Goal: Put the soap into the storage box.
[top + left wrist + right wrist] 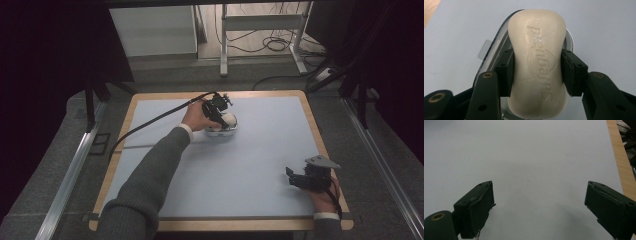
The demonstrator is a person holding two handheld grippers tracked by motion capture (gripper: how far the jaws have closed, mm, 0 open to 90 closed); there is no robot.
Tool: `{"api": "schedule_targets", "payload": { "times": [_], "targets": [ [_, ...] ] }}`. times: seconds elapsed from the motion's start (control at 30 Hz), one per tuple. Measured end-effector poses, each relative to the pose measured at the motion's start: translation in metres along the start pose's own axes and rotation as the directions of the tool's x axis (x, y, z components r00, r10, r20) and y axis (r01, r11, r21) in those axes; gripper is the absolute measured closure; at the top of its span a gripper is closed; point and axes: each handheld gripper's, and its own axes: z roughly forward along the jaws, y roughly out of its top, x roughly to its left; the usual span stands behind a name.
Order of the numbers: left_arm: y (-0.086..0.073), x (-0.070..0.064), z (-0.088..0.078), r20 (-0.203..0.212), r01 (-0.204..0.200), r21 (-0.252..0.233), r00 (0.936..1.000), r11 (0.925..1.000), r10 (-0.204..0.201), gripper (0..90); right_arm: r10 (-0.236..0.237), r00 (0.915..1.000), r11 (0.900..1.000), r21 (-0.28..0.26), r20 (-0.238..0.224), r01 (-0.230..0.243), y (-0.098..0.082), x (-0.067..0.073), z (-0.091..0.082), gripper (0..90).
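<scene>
I have the soap bar [537, 62] clamped across its narrow width in my left gripper [537, 72], its long axis running straight away from the jaws, directly over the soap dish [220, 132] far across the counter [260, 165]. My right gripper [539, 205] sits wide and empty, well apart

High view overlooks table [260, 165], gripper views close, sharing its surface
</scene>
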Motion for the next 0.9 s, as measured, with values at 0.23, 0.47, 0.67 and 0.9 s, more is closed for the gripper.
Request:
{"api": "schedule_targets", "payload": {
  "times": [0.23, 0.47, 0.67, 0.9],
  "targets": [
    [-0.003, 0.001, -0.012, 0.023, 0.039, -0.074, 0.9990, 0.9965, -0.038, 44.4, 0.000, 1.0000, 1.000, -0.003, -0.001, 0.000, 0.000, 0.000, 0.000, 8.5],
    [-0.012, -0.006, -0.039, 0.004, 0.047, -0.144, 0.9989, 0.9885, -0.047, 34.3, -0.002, 1.0000, 1.000, -0.005, -0.006, 0.002, 0.001, 0.002, 0.000, 8.5],
    [-0.032, -0.014, -0.055, 0.000, 0.057, -0.188, 0.9983, 0.9804, -0.058, 28.8, 0.004, 1.0000, 1.000, -0.013, -0.004, -0.004, 0.001, 0.001, -0.002, 8.5],
    [-0.070, -0.017, -0.060, 0.032, 0.109, -0.219, 0.9940, 0.9695, -0.105, 29.6, 0.008, 1.0000, 1.000, -0.020, -0.005, -0.008, 0.002, 0.000, -0.004, 8.5]
  ]
}}
